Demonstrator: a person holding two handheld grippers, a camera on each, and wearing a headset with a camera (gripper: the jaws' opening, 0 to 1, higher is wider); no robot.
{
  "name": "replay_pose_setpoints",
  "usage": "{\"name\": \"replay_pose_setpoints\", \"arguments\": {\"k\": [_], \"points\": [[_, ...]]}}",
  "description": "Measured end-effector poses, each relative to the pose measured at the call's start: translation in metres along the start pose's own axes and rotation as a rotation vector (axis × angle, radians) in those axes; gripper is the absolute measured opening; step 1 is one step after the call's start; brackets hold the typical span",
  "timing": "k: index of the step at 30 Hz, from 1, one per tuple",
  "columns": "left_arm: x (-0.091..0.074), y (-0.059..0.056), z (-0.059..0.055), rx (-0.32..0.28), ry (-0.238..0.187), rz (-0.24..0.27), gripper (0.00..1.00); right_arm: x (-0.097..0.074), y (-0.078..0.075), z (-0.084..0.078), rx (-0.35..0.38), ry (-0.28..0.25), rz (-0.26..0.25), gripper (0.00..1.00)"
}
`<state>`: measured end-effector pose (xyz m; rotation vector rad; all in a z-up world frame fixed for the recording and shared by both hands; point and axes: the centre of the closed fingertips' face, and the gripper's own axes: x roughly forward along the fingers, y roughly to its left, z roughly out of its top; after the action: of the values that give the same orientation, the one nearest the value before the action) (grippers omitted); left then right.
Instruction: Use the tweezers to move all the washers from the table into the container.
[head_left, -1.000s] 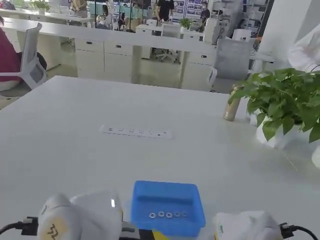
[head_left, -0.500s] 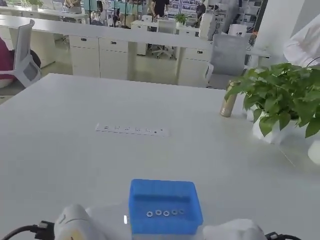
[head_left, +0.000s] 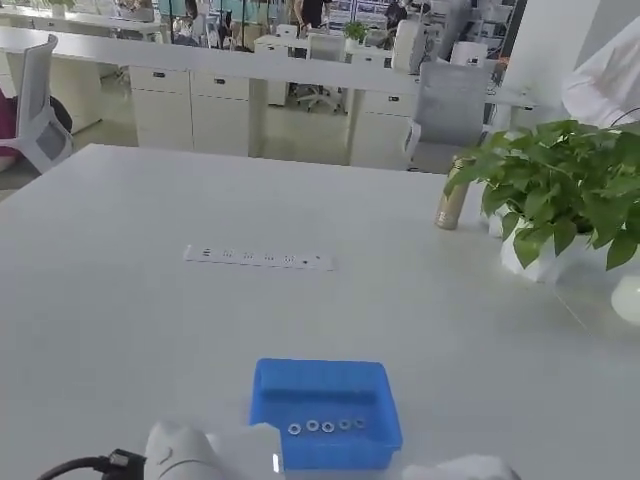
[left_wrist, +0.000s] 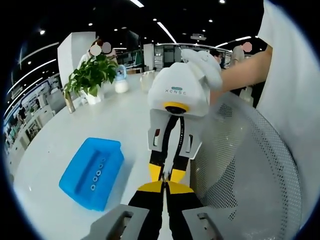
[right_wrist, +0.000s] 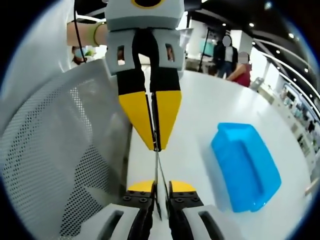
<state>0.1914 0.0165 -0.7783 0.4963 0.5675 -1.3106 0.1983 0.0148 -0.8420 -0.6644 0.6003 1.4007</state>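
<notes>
Pretty sure this one's basically wrapped up. The blue container (head_left: 325, 412) sits on the white table (head_left: 120, 300) near the person's edge, with five washers (head_left: 325, 427) lined up in a neat row inside it. The rest of the table in the head view just has a power strip (head_left: 258, 259) and a potted plant (head_left: 560, 200) well off to the right. So going by that, the moving looks done. A stray washer right under the person's hands would be hidden though, so no promises.

The tweezers (right_wrist: 157, 167) are a thin metal sliver seen edge-on in the right gripper view, stretched between the two tools just off the table edge, beside the container. The left hand-held gripper (left_wrist: 162, 187) has its jaws together, pinched on one end. The right hand-held gripper (right_wrist: 156, 190) faces it tip to tip, jaws also closed on the sliver. What's left, at a guess, is just putting the tweezers down.
</notes>
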Motion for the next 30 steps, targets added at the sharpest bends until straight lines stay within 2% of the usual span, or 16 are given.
{"name": "replay_pose_setpoints", "arguments": {"k": [5,7,9,12,14,15,18,21,23,25,30], "points": [[-0.001,0.003,-0.01,0.01,0.037,-0.003,0.0,-0.002,-0.005,-0.004,0.033,0.001,-0.05,0.13],[-0.001,0.004,-0.015,0.008,0.048,-0.004,0.0,-0.006,-0.004,-0.003,0.1,-0.022,-0.063,0.2],[0.0,0.005,-0.02,0.006,0.065,-0.005,0.0,-0.013,-0.007,-0.005,0.124,-0.039,-0.094,0.27],[0.0,0.006,-0.028,0.011,0.09,-0.004,0.0,-0.03,-0.011,-0.007,0.126,-0.048,-0.154,0.32],[0.0,0.007,-0.031,0.004,0.096,-0.005,0.0,-0.038,-0.015,-0.01,0.174,-0.066,-0.181,0.36],[0.001,0.008,-0.033,-0.003,0.101,-0.004,0.0,-0.046,-0.019,-0.009,0.202,-0.093,-0.216,0.38],[0.003,0.011,-0.041,-0.025,0.121,-0.001,0.0,-0.063,-0.031,-0.006,0.279,-0.161,-0.279,0.4],[0.005,0.012,-0.049,-0.042,0.141,-0.009,0.0,-0.088,-0.046,0.005,0.394,-0.296,-0.37,0.43],[0.005,0.014,-0.054,-0.056,0.159,-0.013,0.0,-0.103,-0.053,0.012,0.442,-0.371,-0.417,0.46],[0.006,0.016,-0.058,-0.06,0.173,-0.013,0.0,-0.113,-0.056,0.016,0.464,-0.406,-0.439,0.46],[0.008,0.02,-0.065,-0.09,0.206,-0.024,0.0,-0.124,-0.062,0.013,0.476,-0.41,-0.478,0.48]]}}
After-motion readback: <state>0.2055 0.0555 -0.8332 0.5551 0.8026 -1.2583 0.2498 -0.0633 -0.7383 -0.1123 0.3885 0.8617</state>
